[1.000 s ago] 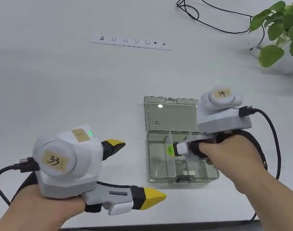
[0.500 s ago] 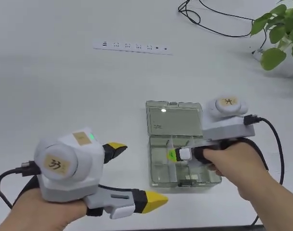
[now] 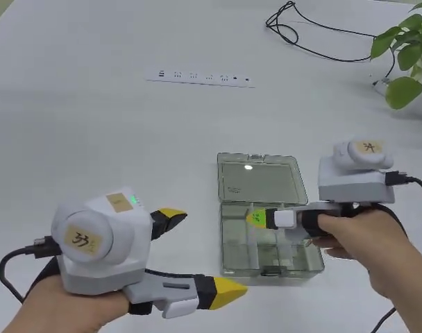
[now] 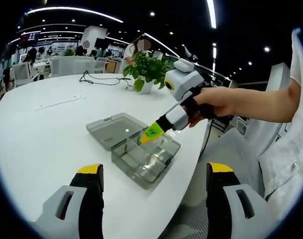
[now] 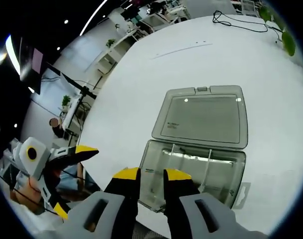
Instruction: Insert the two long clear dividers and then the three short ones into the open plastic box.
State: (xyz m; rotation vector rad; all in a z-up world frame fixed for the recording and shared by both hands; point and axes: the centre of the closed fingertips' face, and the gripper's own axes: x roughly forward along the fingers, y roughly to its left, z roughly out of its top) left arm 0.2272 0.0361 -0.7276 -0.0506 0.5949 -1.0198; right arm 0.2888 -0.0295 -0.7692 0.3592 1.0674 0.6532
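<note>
The clear plastic box [image 3: 302, 261] lies open near the table's front edge, its lid [image 3: 261, 180] flat behind it. Clear dividers [image 5: 209, 164] stand inside and split it into compartments. My right gripper [image 3: 256, 218] reaches in from the right, its yellow tips close together over the box's left half with nothing visible between them. In its own view the right gripper [image 5: 151, 174] hovers above the box's near wall [image 5: 156, 196]. My left gripper [image 3: 200, 255] is held wide open, left of the box and apart from it. The left gripper [image 4: 154, 169] faces the box [image 4: 141, 154] and the right gripper [image 4: 154, 132].
A white power strip [image 3: 197, 76] lies at the back of the table, and a black cable [image 3: 315, 31] runs to the far right. A potted plant [image 3: 405, 62] stands at the right edge. The table's front edge runs just below the box.
The right hand has drawn a little to the right and its jaws now lie more level over the box. The left gripper has hardly moved. The head camera has shifted.
</note>
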